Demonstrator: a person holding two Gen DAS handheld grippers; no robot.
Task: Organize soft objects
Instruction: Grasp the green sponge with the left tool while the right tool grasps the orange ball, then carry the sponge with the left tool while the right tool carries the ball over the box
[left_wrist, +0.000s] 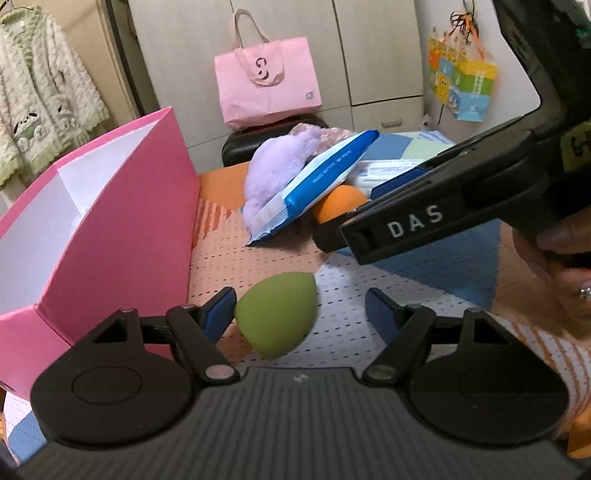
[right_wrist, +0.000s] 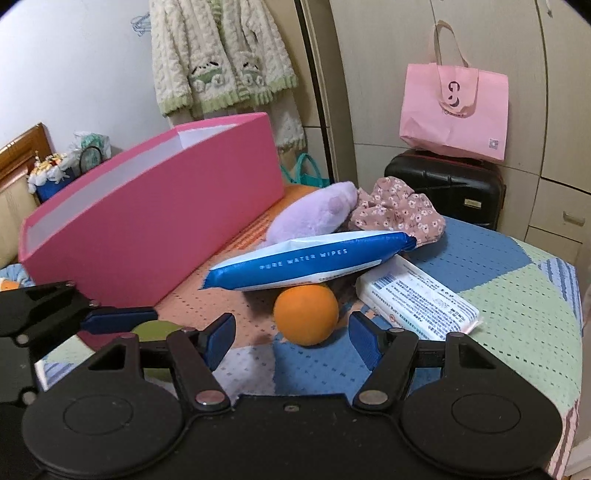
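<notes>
Green sponge (left_wrist: 275, 314), matte teardrop, between spread left claw (left_wrist: 300, 310) fingers, right claw (right_wrist: 291, 338) wide before orange ball (right_wrist: 306, 314)

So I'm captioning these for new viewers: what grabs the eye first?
The big pink box, open-topped, at the left of the patchwork cover. Beside it a heap: a blue wipes pack lies tilted over an orange ball and against a lilac plush. A green egg-shaped sponge lies alone between the left claw's open fingers.

Left tongs (left_wrist: 300, 308) and right tongs (right_wrist: 291, 334) gape, angled downward.
</notes>
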